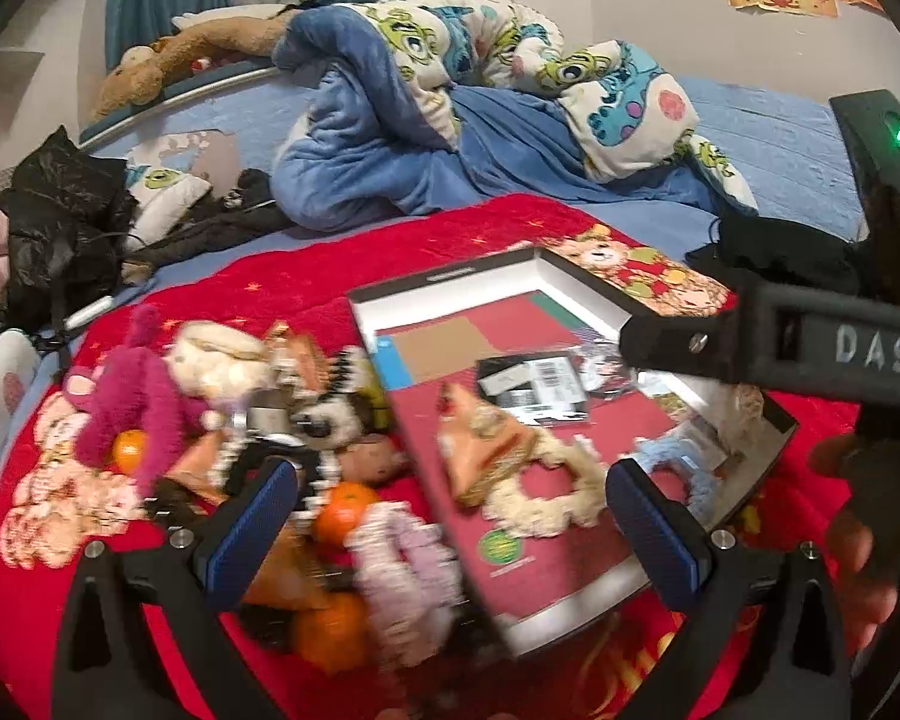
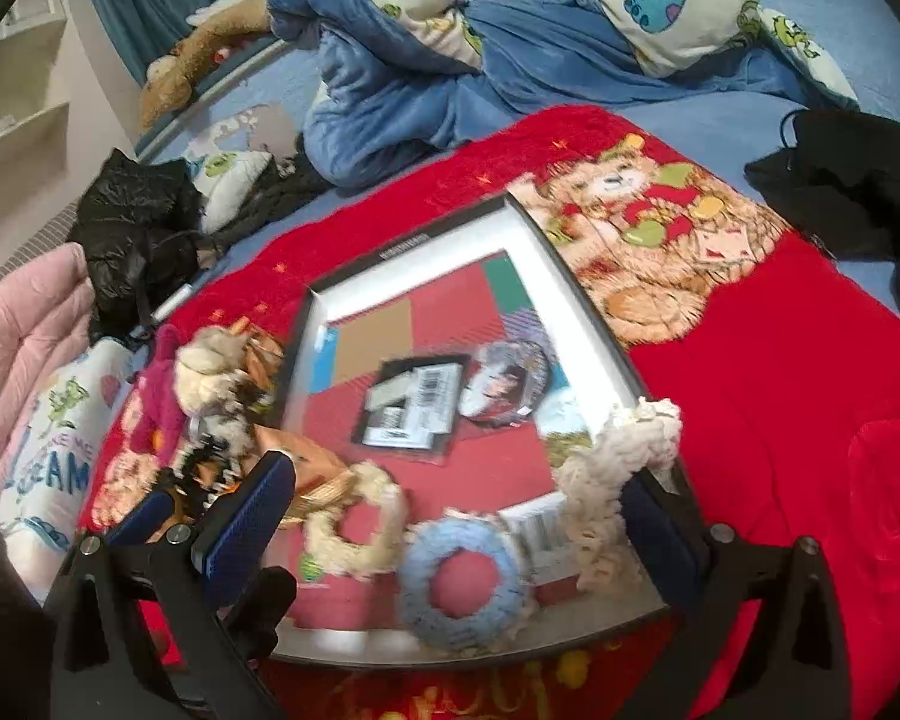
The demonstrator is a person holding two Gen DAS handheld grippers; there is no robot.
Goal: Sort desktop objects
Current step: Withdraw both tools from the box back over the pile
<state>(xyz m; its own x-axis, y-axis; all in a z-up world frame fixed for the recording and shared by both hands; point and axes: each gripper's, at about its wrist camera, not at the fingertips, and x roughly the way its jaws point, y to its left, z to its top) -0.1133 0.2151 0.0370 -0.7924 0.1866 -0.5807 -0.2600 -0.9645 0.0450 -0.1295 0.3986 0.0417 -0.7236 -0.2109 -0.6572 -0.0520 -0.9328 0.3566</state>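
Observation:
An open shallow box (image 1: 444, 282) (image 2: 534, 240) lies on a red blanket. Inside it are a cream rope ring (image 2: 354, 519), a blue rope ring (image 2: 459, 585), a black card (image 2: 411, 405) and a round badge (image 2: 504, 381). A cream rope toy (image 2: 606, 468) hangs over the box's right rim. Left of the box is a pile: a magenta plush (image 1: 129, 402), a cream plush (image 1: 222, 360), oranges (image 1: 345, 510) and a pink rope ring (image 1: 402, 570). My left gripper (image 1: 450, 534) is open above the pile and box edge. My right gripper (image 2: 456, 534) is open over the rope rings, holding nothing.
The red blanket (image 2: 780, 390) lies on a bed with a blue duvet (image 1: 390, 138) behind. Black clothing (image 1: 60, 228) lies at the left and more (image 2: 852, 180) at the right. The right gripper's body (image 1: 810, 348) reaches over the box's far right corner.

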